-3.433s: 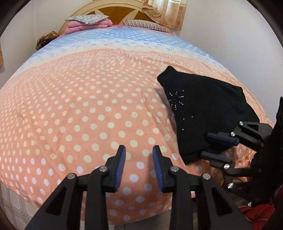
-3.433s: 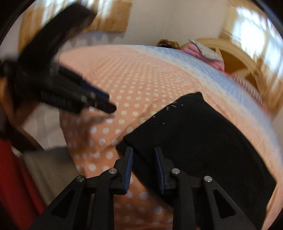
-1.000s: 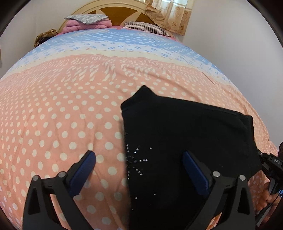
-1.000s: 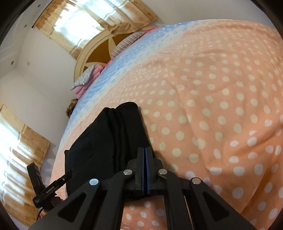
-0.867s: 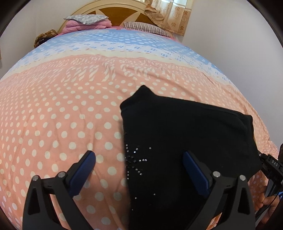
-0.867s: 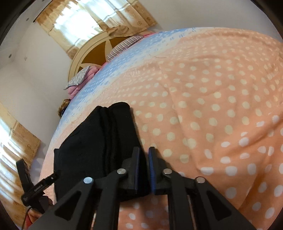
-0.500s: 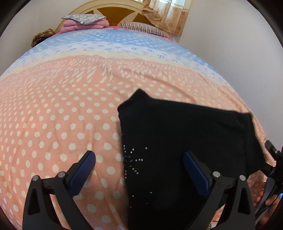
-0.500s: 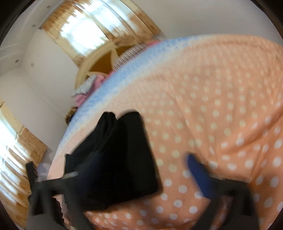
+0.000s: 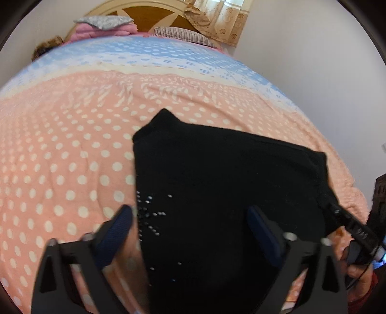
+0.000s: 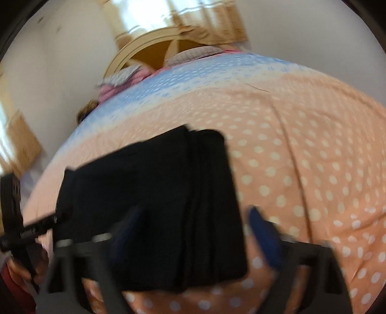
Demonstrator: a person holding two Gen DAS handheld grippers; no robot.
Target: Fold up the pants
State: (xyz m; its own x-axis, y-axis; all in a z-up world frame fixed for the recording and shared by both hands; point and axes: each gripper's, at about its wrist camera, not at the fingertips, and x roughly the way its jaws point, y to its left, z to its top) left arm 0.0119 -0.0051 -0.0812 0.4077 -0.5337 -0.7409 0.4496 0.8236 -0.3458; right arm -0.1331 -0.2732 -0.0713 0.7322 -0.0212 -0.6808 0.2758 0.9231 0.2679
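While its two blue-padded fingers [image 9: 115, 231] are standing well apart and drawing closer, the left gripper [image 9: 190, 229] is hovering over the near edge of the folded black pants [image 9: 224, 183], the left pad lying over the bedspread [image 9: 72, 149] just beside the garment's left edge and the right pad over the dark cloth; neither pad is visibly pressing on it. A scatter of small shiny studs [image 9: 149, 215] is showing on the fabric just beside the left finger. Blurred with motion, the right gripper [image 10: 193, 231] is likewise closing from a wide spread, its fingers [image 10: 263, 231] straddling the near right corner of the pants [image 10: 154, 198], with stacked layers of cloth showing along that right edge and nothing clamped. Outward from both, the pants are lying flat as a compact bundle on the near part of the peach polka-dot bedspread [image 10: 313, 169], which is turning blue toward the far end. Beyond that, pillows [image 9: 106, 24] are resting against a wooden headboard [image 9: 149, 14], with curtains [image 9: 217, 19] hanging at the far right.
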